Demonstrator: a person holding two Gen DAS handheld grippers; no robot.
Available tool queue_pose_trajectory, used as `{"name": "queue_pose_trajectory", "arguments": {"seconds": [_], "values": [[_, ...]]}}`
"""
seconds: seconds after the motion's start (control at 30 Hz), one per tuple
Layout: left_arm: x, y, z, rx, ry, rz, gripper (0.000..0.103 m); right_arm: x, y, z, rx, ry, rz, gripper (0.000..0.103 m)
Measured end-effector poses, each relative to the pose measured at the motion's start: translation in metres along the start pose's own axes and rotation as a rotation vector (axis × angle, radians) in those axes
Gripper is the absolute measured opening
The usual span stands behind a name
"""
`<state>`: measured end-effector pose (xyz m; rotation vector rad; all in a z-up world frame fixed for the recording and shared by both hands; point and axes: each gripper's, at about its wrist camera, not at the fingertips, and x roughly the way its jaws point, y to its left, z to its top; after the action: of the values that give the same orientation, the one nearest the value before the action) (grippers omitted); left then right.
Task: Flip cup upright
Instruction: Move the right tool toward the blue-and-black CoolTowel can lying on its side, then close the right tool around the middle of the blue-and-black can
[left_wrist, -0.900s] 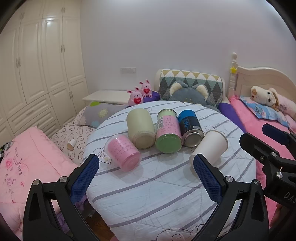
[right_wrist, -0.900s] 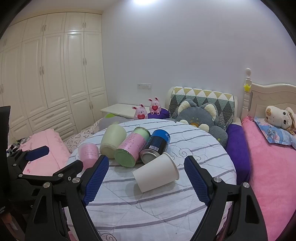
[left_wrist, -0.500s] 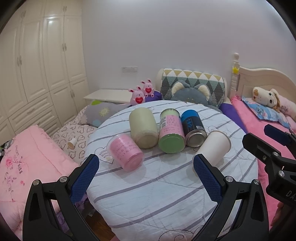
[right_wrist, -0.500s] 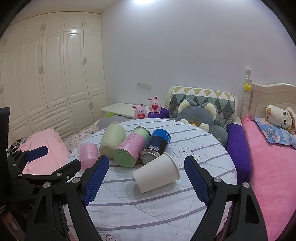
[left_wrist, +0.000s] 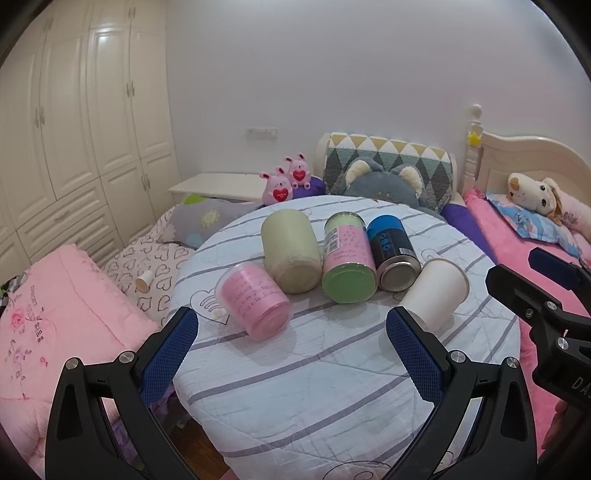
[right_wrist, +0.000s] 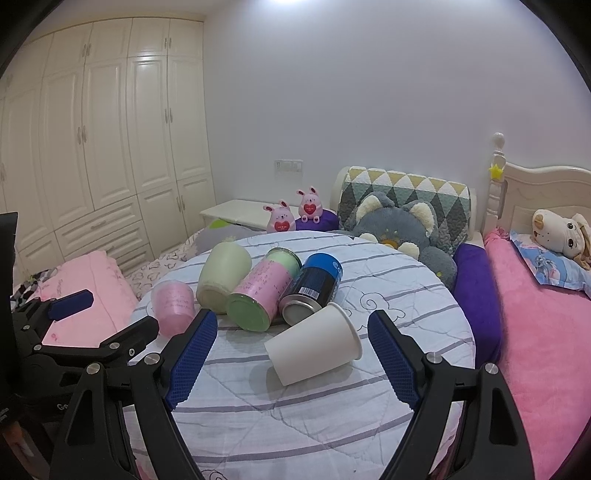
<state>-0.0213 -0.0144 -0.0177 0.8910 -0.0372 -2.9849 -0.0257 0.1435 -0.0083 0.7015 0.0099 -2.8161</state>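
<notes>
Several containers lie on their sides in a row on a round table (left_wrist: 314, 387) with a striped cloth. From the left: a pink plastic cup (left_wrist: 255, 301) (right_wrist: 173, 306), a cream cup (left_wrist: 290, 254) (right_wrist: 223, 275), a pink and green can (left_wrist: 349, 264) (right_wrist: 262, 291), a blue and black can (left_wrist: 393, 253) (right_wrist: 314, 286) and a white paper cup (left_wrist: 436, 293) (right_wrist: 316, 343). My left gripper (left_wrist: 291, 354) is open and empty, short of the pink cup. My right gripper (right_wrist: 291, 354) is open and empty, with the white paper cup just beyond its fingertips.
A bed with pink bedding (right_wrist: 546, 332) and a plush dog (right_wrist: 561, 236) lies to the right. A grey plush cushion (right_wrist: 402, 229) and two pink bunnies (right_wrist: 295, 214) sit behind the table. A pink quilt (left_wrist: 55, 325) lies to the left, below white wardrobes (right_wrist: 92, 147).
Both views have shifted only slightly. The containers sit a little further right in the left wrist view. Both grippers stay open and nothing on the table has moved.
</notes>
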Motion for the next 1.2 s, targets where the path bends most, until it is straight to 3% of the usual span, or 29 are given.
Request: {"name": "queue_pose_trajectory", "arguments": {"seconds": [0.53, 0.77, 1.2], "values": [[0.043, 0.018, 0.016, -0.025, 0.049, 0.013, 0.103, 0.042, -0.005, 0.011, 0.051, 0.102, -0.028, 0.085], [0.070, 0.030, 0.031, -0.061, 0.071, -0.001, 0.103, 0.082, -0.012, 0.022, 0.115, 0.205, -0.058, 0.085], [0.114, 0.023, 0.047, -0.036, 0.114, -0.015, 0.103, 0.164, -0.024, 0.040, 0.174, 0.432, -0.090, 0.085]]}}
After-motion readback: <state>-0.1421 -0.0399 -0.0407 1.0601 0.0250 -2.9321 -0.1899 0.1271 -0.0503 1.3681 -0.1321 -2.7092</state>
